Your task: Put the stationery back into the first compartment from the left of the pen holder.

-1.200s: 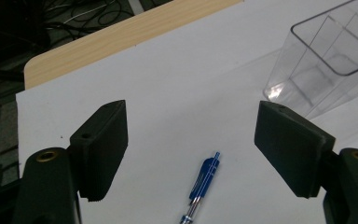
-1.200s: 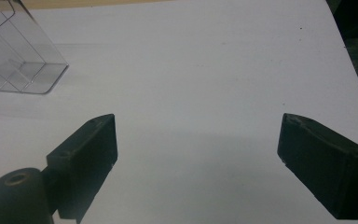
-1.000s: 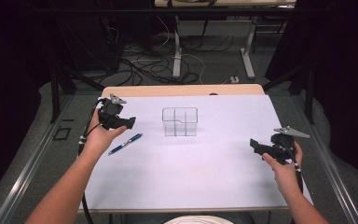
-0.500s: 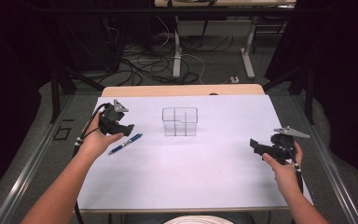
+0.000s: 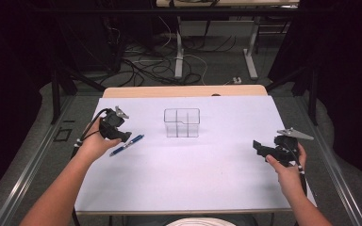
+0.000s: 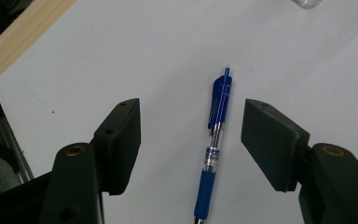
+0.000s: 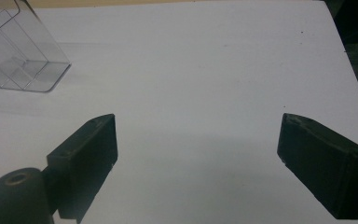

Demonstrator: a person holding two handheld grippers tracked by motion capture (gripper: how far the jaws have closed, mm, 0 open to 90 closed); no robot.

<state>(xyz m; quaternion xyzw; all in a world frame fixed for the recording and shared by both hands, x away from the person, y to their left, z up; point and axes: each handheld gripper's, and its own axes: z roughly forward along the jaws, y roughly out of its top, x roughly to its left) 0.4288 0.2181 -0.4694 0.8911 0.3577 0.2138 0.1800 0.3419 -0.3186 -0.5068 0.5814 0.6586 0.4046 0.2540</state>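
Scene: a white surface (image 5: 193, 179) with a person seated at its near edge, one hand-held gripper in each hand.
Pen (image 5: 127, 144): a blue click pen lying flat on the left part of the surface, tip end toward the near left, clip end toward the far right; in the left gripper view (image 6: 213, 149) it runs lengthwise between the two jaws.
Left hand-held gripper (image 5: 120, 136): poised just over the pen; its jaws have just been closing, yet both pads stand apart from the barrel, so nothing is gripped.
Right hand-held gripper (image 5: 258, 148): held at the right side of the surface, well apart from the pen, jaws spread wide on bare surface and holding nothing.
Organizer (image 5: 182, 123): a clear compartmented box standing upright at the far middle, to the right of the pen and apart from it.
Handling: the pen is judged light and stiff; the smooth round barrel is likely to roll or slip under a loose pinch.
Where to grip: the dark rubber sleeve near the tip looks the surest hold; the clear mid-barrel is probably slicker, and the clip would sit unevenly against a pad.
Edges: the left edge of the surface lies near the pen, beyond the hand.
Open room: bare white surface extends from the pen toward the near side and the right.
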